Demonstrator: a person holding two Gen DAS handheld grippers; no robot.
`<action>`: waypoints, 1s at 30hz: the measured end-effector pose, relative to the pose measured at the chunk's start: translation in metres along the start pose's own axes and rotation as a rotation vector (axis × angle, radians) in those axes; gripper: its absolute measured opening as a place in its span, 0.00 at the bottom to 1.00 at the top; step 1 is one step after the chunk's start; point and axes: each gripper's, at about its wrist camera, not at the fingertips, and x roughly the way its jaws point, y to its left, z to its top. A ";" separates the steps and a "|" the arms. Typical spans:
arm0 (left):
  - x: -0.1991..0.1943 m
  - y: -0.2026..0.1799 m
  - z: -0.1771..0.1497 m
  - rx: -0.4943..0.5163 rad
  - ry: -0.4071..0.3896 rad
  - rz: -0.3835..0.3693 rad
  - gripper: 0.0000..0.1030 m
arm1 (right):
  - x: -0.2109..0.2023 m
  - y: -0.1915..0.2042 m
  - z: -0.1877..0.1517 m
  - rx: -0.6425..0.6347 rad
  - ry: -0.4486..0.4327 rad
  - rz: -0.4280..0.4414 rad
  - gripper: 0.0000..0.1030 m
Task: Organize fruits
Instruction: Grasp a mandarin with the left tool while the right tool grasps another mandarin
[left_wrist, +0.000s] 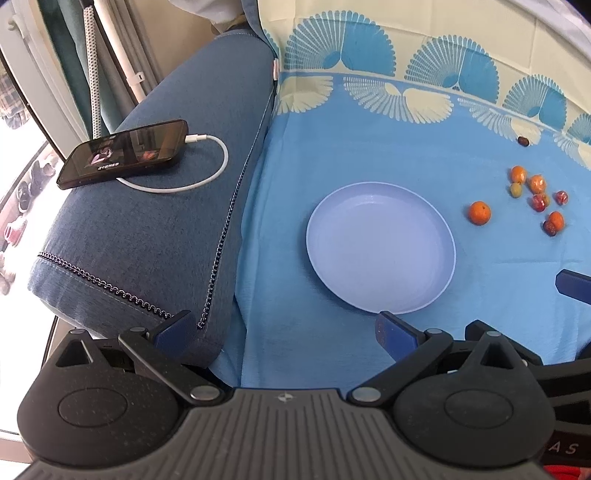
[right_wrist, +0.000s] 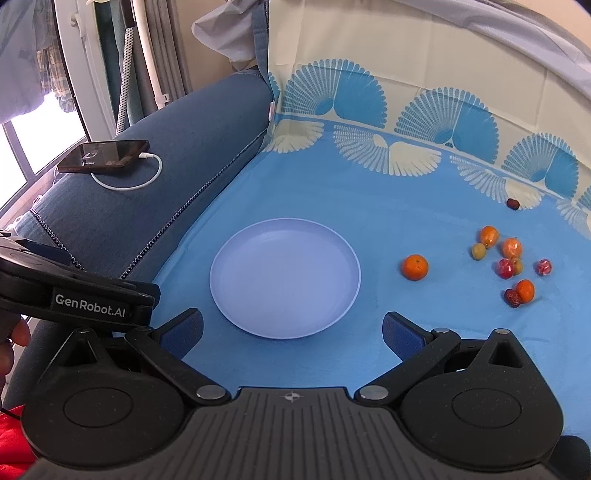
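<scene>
An empty pale blue plate (left_wrist: 380, 291) (right_wrist: 251, 317) sits on the blue cloth. To its right lies an orange (left_wrist: 480, 213) (right_wrist: 415, 267), apart from a cluster of several small orange, red and green fruits (left_wrist: 537, 195) (right_wrist: 511, 258). One dark fruit (left_wrist: 522, 141) (right_wrist: 512, 203) lies farther back. My left gripper (left_wrist: 284, 332) is open and empty, near the plate's front edge. My right gripper (right_wrist: 291, 332) is open and empty, just in front of the plate. The left gripper's body also shows in the right wrist view (right_wrist: 74, 288).
A blue sofa arm (left_wrist: 155, 221) (right_wrist: 155, 177) rises left of the cloth, with a phone (left_wrist: 123, 153) (right_wrist: 105, 155) and white charging cable on it. The patterned cloth (left_wrist: 406, 74) climbs the backrest behind. A window is at far left.
</scene>
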 end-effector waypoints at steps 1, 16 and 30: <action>0.002 -0.002 0.001 0.004 0.004 0.004 1.00 | 0.002 -0.001 -0.001 0.005 0.001 0.005 1.00; 0.031 -0.104 0.056 0.169 0.032 -0.119 1.00 | 0.034 -0.152 -0.035 0.334 -0.084 -0.284 1.00; 0.162 -0.267 0.113 0.355 0.076 -0.213 1.00 | 0.133 -0.317 -0.032 0.529 -0.074 -0.472 0.99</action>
